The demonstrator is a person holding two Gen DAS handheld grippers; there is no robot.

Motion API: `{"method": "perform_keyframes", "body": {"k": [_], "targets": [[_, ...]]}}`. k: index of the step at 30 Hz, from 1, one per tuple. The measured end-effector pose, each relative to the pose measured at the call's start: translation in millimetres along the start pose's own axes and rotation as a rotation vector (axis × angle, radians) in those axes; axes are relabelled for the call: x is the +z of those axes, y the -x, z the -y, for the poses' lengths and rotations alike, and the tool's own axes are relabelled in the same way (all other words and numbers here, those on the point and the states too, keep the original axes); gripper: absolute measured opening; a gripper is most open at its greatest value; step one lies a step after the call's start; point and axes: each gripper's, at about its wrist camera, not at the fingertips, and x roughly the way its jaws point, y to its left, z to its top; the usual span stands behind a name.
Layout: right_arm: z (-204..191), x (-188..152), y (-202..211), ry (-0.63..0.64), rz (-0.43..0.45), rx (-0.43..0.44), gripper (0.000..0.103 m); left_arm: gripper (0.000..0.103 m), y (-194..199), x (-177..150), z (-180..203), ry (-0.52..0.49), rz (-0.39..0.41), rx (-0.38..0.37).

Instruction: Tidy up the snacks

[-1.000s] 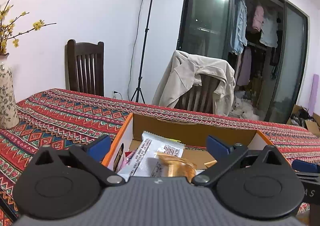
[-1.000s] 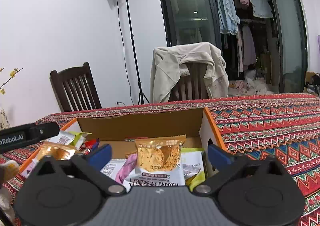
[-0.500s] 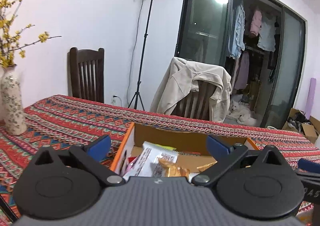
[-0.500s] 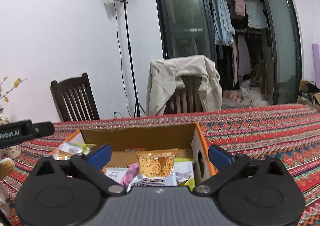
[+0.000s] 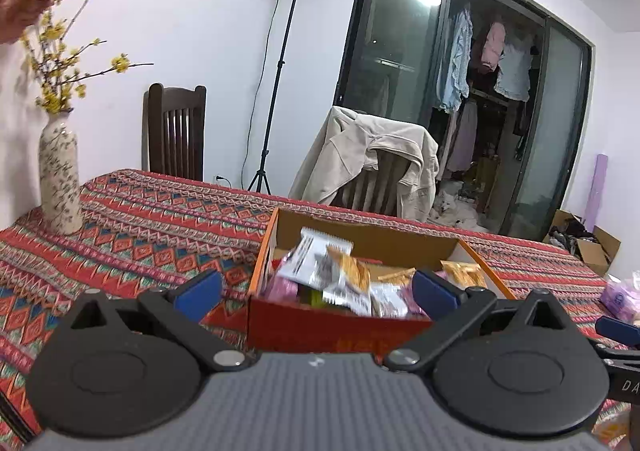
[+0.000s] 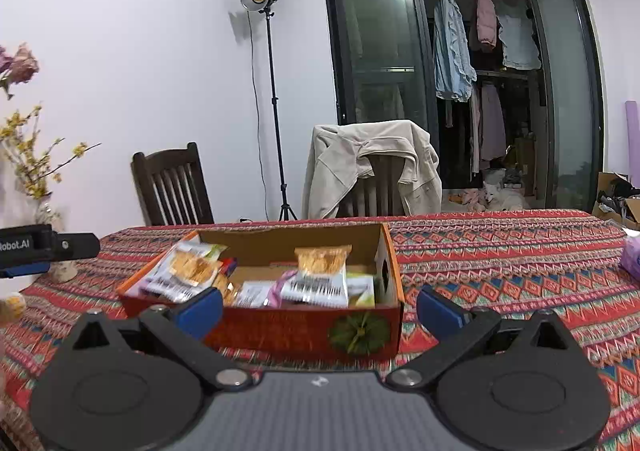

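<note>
An open cardboard box point(image 5: 336, 325) with orange rims and a red front stands on the patterned tablecloth; it also shows in the right wrist view point(image 6: 280, 331). Several snack packets lie inside: a white packet point(image 5: 316, 259), orange packets point(image 5: 460, 273), a white and orange one point(image 6: 320, 275). My left gripper point(image 5: 316, 291) is open and empty, in front of the box's near wall. My right gripper point(image 6: 320, 305) is open and empty, also before the box. The left gripper's body point(image 6: 44, 245) shows at the left edge of the right wrist view.
A patterned vase point(image 5: 58, 187) with yellow flowers stands at the table's far left. Two chairs point(image 5: 174, 131) stand behind the table, one draped with a beige jacket point(image 5: 368, 159). A light stand point(image 5: 276, 63) is behind. A purple pack point(image 5: 620, 297) lies at the right.
Both grippers have pulled back and up from over the box, which now lies wholly in front of them. Both stay open and empty.
</note>
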Motion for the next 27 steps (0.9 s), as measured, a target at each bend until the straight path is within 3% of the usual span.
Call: {"method": "perform_keyframes", "body": {"k": [13, 27], "targets": [[-4.8, -48.5, 59.1, -0.021, -0.04, 0.036, 0.103, 0.103, 60.2, -52.7, -2.7, -0.029, -0.01, -0.043], [-4.7, -72.7, 71.8, -0.019, -0.091, 0.028, 0.103, 0.103, 76.5, -86.4, -7.6, -0.048, -0.062, -0.061]]}}
